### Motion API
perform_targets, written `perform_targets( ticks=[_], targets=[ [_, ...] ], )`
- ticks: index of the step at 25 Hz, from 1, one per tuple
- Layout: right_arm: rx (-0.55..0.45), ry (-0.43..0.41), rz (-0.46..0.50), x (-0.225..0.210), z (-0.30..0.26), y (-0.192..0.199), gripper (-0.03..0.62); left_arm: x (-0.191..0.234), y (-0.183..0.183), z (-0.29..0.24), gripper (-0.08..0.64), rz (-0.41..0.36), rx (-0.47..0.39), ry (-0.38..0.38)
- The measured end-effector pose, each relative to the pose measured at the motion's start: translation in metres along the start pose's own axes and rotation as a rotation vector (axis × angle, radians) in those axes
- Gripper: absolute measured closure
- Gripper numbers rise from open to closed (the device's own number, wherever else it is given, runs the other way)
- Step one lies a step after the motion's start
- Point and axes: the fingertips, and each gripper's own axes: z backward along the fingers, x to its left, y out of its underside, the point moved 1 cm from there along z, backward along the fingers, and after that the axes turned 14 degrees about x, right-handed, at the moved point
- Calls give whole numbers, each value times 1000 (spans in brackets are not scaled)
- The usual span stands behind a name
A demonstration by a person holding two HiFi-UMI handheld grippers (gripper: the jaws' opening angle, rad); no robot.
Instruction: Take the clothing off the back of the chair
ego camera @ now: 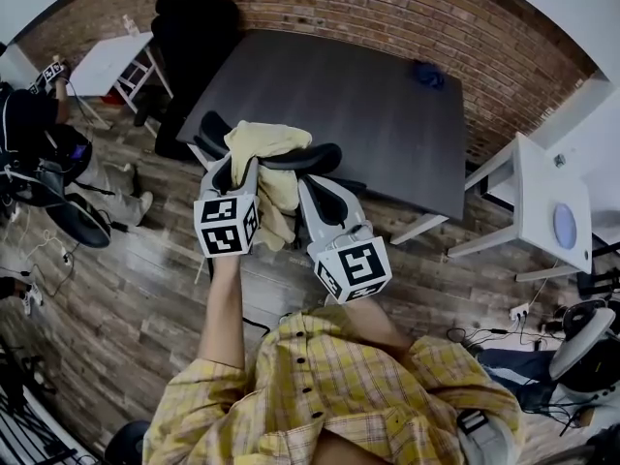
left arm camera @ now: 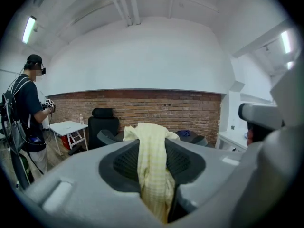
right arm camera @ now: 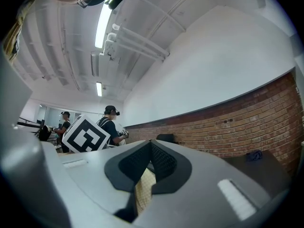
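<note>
Clothing (ego camera: 263,145) hangs lengthwise down over the chair back (ego camera: 315,156). Left claw (ego camera: 239,170), half closed, pinches it; right claw (ego camera: 318,190), narrow, grips a fold.

A dark grey table (ego camera: 339,114) stands beside the brick wall (ego camera: 387,13), with a small blue object (ego camera: 427,74) lying near its far right corner.
</note>
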Motion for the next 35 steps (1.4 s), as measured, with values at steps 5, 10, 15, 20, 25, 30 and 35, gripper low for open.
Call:
perform_targets(
  ticks=[5, 10, 15, 20, 25, 30, 35],
  targets=[
    [-4, 2, 4, -2, 4, -3, 589, -2, -2, 1, 417, 32, 0, 13],
    [-7, 3, 9, 0, 5, -5, 591, -5, -5, 5, 417, 46, -18, 16],
    [-8, 1, 18, 2, 6, -9, 590, -7, -13, 13, 417, 54, -46, 19],
    [-9, 5, 23, 0, 7, -13, 590, -7, -30, 23, 417, 69, -80, 18],
    [-11, 2, 25, 0, 9, -14, 591, -8, -45, 34, 417, 77, -117, 13],
    [-15, -7, 27, -1, 13, -14, 591, -15, -56, 47, 417, 77, -153, 4],
    [-18, -15, 25, 2, 14, -15, 591, -16, -68, 69, 416, 92, -207, -7]
  ],
)
